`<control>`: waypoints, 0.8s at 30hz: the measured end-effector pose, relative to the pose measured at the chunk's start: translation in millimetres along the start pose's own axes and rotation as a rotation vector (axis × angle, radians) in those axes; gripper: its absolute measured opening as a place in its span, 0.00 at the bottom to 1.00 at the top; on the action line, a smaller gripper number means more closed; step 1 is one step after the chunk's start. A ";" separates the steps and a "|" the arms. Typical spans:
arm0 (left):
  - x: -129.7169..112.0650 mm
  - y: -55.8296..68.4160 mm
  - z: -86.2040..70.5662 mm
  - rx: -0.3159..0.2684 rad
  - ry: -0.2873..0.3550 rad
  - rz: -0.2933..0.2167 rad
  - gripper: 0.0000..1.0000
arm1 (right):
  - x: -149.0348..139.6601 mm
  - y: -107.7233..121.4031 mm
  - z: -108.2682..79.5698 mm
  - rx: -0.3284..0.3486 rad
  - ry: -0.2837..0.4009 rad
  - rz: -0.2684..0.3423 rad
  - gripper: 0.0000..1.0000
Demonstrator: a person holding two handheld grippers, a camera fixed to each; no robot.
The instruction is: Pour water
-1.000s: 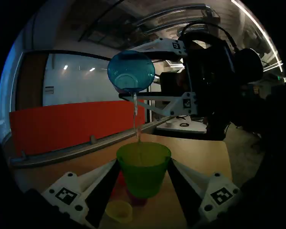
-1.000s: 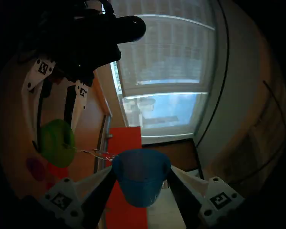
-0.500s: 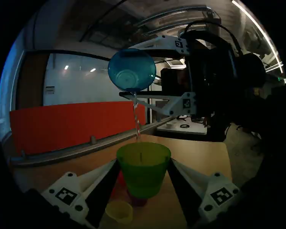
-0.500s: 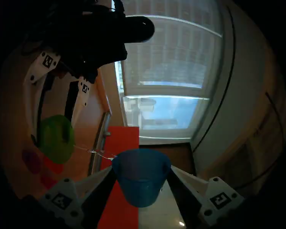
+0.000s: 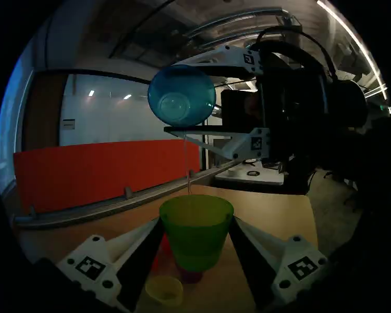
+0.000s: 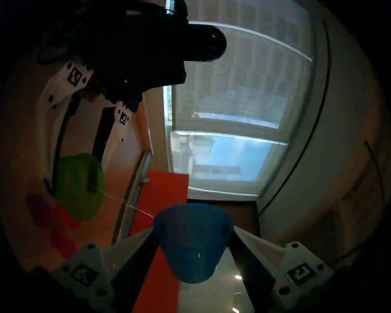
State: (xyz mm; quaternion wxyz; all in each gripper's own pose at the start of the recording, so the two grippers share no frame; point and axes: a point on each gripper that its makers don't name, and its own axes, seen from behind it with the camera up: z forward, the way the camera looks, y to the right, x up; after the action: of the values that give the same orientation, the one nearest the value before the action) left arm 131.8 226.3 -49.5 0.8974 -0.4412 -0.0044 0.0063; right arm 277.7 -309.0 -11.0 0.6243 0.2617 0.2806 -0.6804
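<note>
My left gripper [image 5: 195, 245] is shut on an upright green cup [image 5: 196, 229] above the wooden table [image 5: 279, 214]. Above it, the blue cup [image 5: 181, 96] lies tipped on its side with its mouth towards the camera, held by the right gripper [image 5: 216, 96]. A thin thread of water [image 5: 186, 167] falls from its rim into the green cup. In the right gripper view, my right gripper [image 6: 194, 250] is shut on the blue cup [image 6: 193, 241]. The green cup [image 6: 78, 187] sits to the left between the left gripper's fingers [image 6: 114, 130], with the water thread [image 6: 127, 204] running to it.
A yellow cup [image 5: 163, 290] and red cups [image 5: 182, 271] stand on the table beneath the green cup. An orange partition [image 5: 91, 167] and a metal rail [image 5: 133, 195] border the table's far side. A window [image 6: 232, 135] is bright behind the blue cup.
The blue cup has tipped further, showing more of its inside. The stream has thinned from a wavering flow to a fine thread. The green cup has stayed put.
</note>
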 end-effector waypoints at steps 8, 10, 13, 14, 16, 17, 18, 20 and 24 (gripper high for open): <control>-0.3 -0.8 0.6 0.002 0.000 0.000 0.85 | 1.3 -1.2 -0.2 0.004 0.002 -0.004 0.89; -0.1 -0.7 1.0 0.002 0.000 0.001 0.85 | 1.3 -1.5 -0.2 0.004 0.002 -0.001 0.89; 0.5 -0.8 1.6 0.002 0.000 0.001 0.85 | 1.3 -2.1 -0.3 0.004 0.003 0.013 0.89; 0.7 -0.8 1.7 0.002 0.000 0.002 0.85 | 1.3 -2.5 -0.3 0.005 0.003 0.021 0.89; 1.4 -0.9 1.9 0.002 0.001 0.002 0.85 | 0.8 -3.3 -0.7 0.005 0.003 0.047 0.89; 1.8 -0.9 2.0 0.002 0.001 0.002 0.85 | 0.5 -3.7 -0.9 0.005 0.002 0.062 0.89; 2.2 -0.9 2.0 0.002 0.001 0.002 0.85 | 0.1 -4.2 -1.2 0.005 0.002 0.081 0.89; 2.6 -0.7 2.1 0.002 0.001 0.003 0.85 | -0.6 -6.0 -2.1 0.009 0.005 0.128 0.89; 3.4 -0.6 1.8 0.002 0.002 0.005 0.85 | -1.7 -8.8 -5.1 0.018 0.014 0.239 0.89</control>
State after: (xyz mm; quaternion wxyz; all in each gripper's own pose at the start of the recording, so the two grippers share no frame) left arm 135.1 227.5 -48.0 0.8979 -0.4402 -0.0025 0.0079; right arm 269.1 -303.6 -12.9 0.6968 0.3037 0.2459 -0.6015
